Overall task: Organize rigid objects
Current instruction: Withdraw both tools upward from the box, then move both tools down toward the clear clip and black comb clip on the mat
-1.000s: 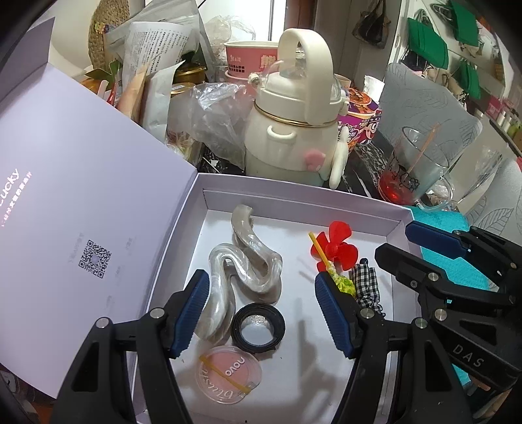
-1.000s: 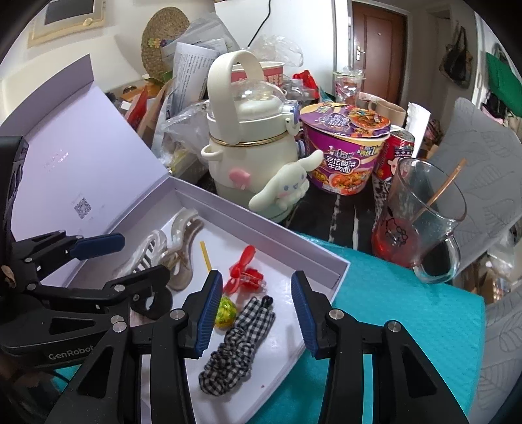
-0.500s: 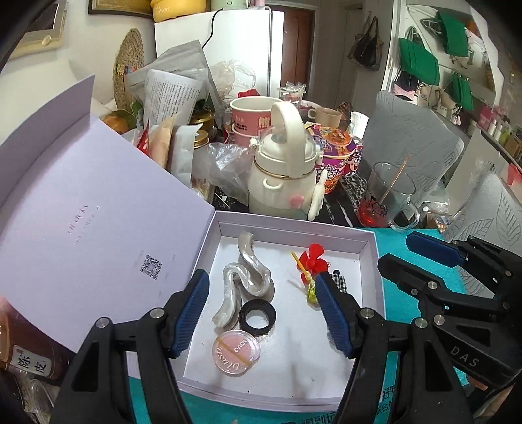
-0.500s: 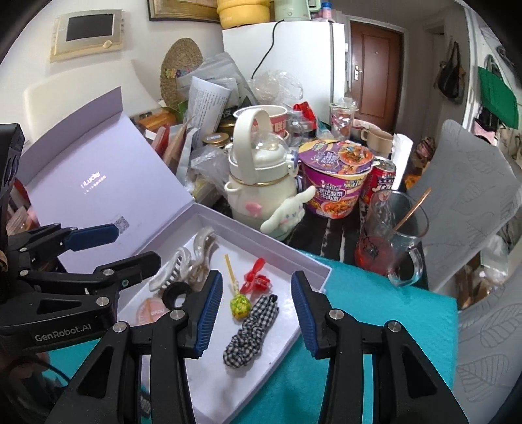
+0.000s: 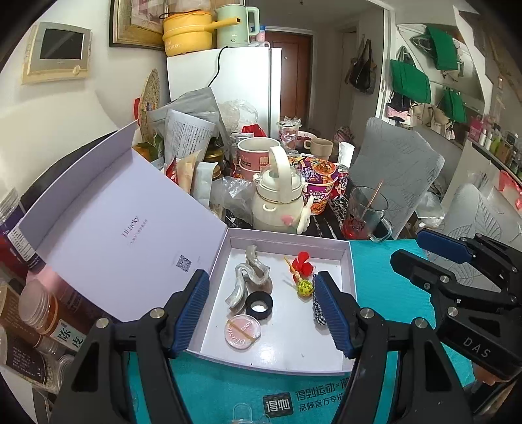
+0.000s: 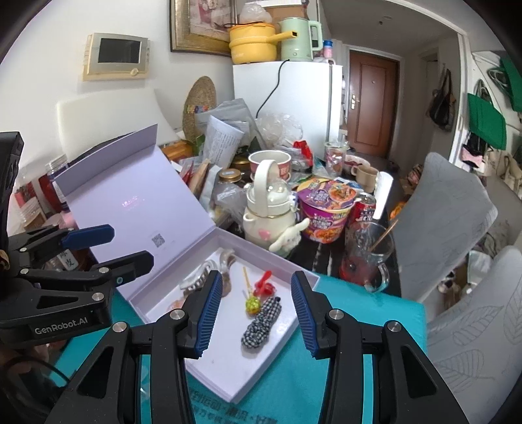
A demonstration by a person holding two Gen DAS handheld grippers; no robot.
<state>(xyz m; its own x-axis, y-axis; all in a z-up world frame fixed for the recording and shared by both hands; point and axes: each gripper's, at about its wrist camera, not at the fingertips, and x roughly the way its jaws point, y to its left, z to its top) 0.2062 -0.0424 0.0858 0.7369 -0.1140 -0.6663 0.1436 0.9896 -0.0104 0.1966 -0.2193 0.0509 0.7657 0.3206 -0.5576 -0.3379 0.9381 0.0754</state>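
A cluttered kitchen corner surrounds the work: a white fridge [image 5: 225, 88] topped with a yellow pot [image 5: 189, 32] and a pale green kettle [image 5: 233, 24], green bags [image 5: 409, 80] hung on the right wall, grey leaf-embossed chair backs [image 5: 399, 177]. On the table a teal textured mat [image 5: 380, 293] carries a shallow lavender cardboard box [image 5: 288, 243], its stiff lid [image 5: 107, 225] propped open to the left. Behind it stand a glossy cream jug [image 5: 277, 202], a purple noodle cup [image 5: 316, 182] and a glass mug [image 5: 365, 215]. Inside the box lie a pearly, wavy hair claw [image 5: 248, 277], a black-and-white checked fabric scrunchie [image 6: 262, 321], a round pink compact [image 5: 243, 331], a black ring [image 5: 258, 304], a red flower clip [image 5: 301, 262] and a lollipop [image 5: 303, 287]. The left gripper [image 5: 261, 313] and right gripper [image 6: 256, 313] both hover above the box, jaws spread wide, holding nothing.
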